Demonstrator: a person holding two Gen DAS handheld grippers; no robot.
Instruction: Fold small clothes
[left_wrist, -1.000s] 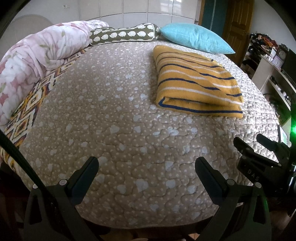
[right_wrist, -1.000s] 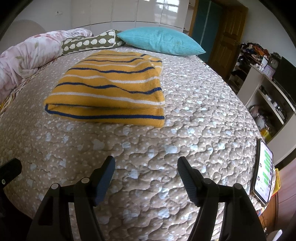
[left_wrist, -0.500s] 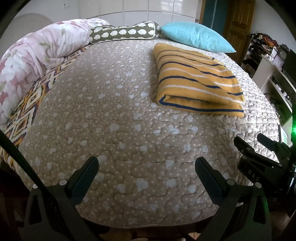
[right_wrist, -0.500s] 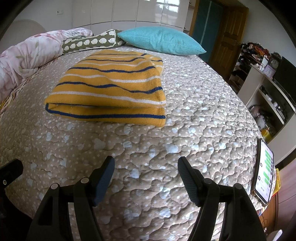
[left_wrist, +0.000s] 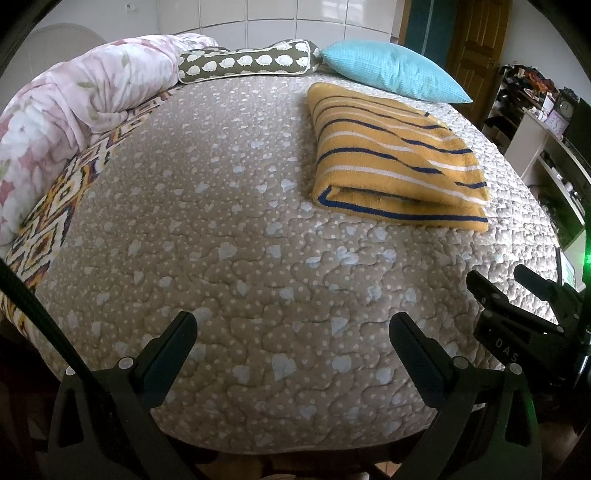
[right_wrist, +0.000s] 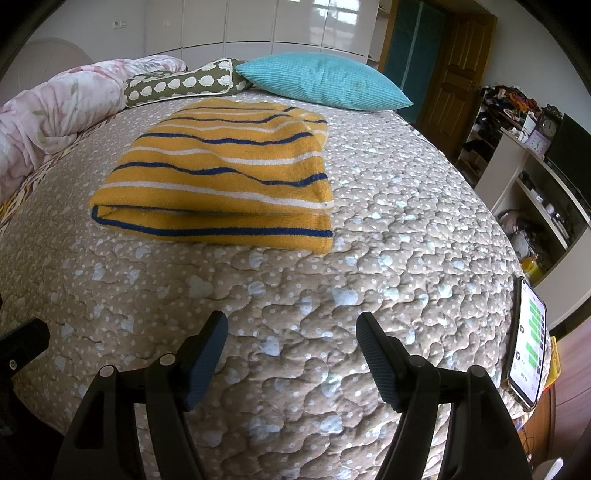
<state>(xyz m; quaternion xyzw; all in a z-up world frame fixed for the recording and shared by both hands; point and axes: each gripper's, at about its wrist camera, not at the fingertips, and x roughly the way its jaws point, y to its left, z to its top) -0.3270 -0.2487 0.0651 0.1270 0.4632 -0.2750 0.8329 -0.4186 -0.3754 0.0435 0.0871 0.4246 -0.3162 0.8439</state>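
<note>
The yellow striped garment (right_wrist: 218, 184) lies folded into a thick, soft rectangle on the quilted bed (right_wrist: 332, 280), ahead of both tongs and apart from them, its doubled hem edge facing them. The left tongs (left_wrist: 293, 343) and right tongs (right_wrist: 291, 339) hang released and empty over the bed's near edge, probably because the fold looks done. The knit is fuzzy, with navy and white stripes
</note>
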